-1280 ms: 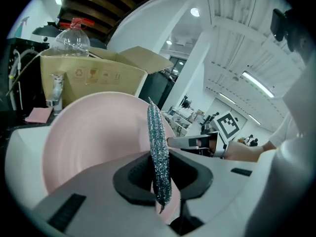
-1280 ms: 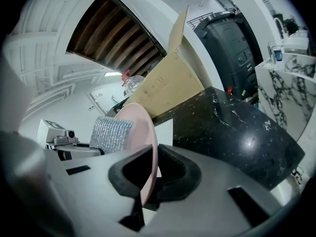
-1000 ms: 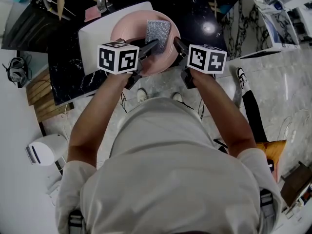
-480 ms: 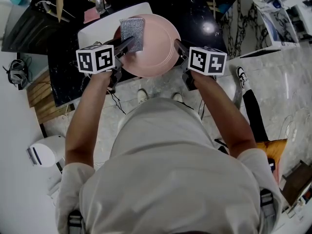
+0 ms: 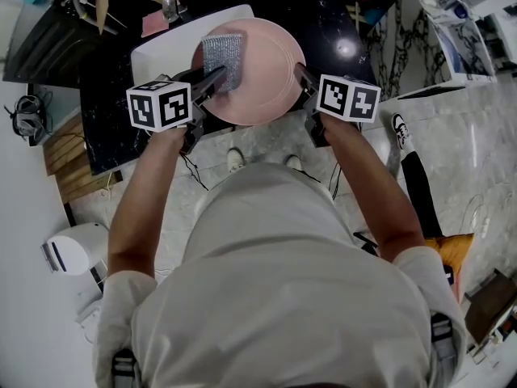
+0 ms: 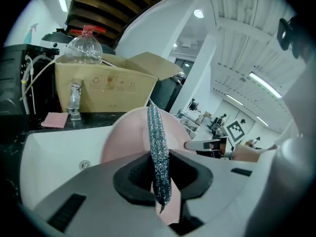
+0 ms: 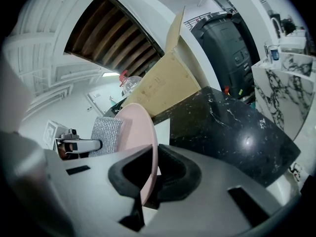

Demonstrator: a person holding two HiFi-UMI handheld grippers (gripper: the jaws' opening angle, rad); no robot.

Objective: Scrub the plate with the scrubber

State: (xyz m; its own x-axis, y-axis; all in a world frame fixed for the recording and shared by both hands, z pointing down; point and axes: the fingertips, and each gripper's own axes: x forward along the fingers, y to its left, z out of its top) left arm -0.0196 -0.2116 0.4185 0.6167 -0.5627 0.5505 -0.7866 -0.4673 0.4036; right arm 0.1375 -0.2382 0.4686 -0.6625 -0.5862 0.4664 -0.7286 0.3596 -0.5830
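A pink plate (image 5: 262, 71) is held tilted over the white sink (image 5: 157, 47). My right gripper (image 5: 303, 78) is shut on the plate's right rim; in the right gripper view the plate (image 7: 143, 147) runs edge-on between the jaws. My left gripper (image 5: 212, 81) is shut on a silver mesh scrubber (image 5: 222, 59), which lies flat against the plate's upper left face. In the left gripper view the scrubber (image 6: 159, 157) stands edge-on between the jaws with the plate (image 6: 131, 135) behind it. The right gripper view shows the scrubber (image 7: 106, 135) on the plate's left side.
A black stone counter (image 5: 323, 14) surrounds the sink. A cardboard box (image 6: 103, 88) with a clear plastic bottle (image 6: 84, 46) on it stands behind the sink, next to a tap (image 6: 74, 100) and a pink pad (image 6: 54, 120). Marble-patterned panels (image 5: 440, 39) stand at the right.
The scrubber has gone from the plate's upper right to its upper left edge, then a little back toward the middle. The plate has shifted slightly right and up.
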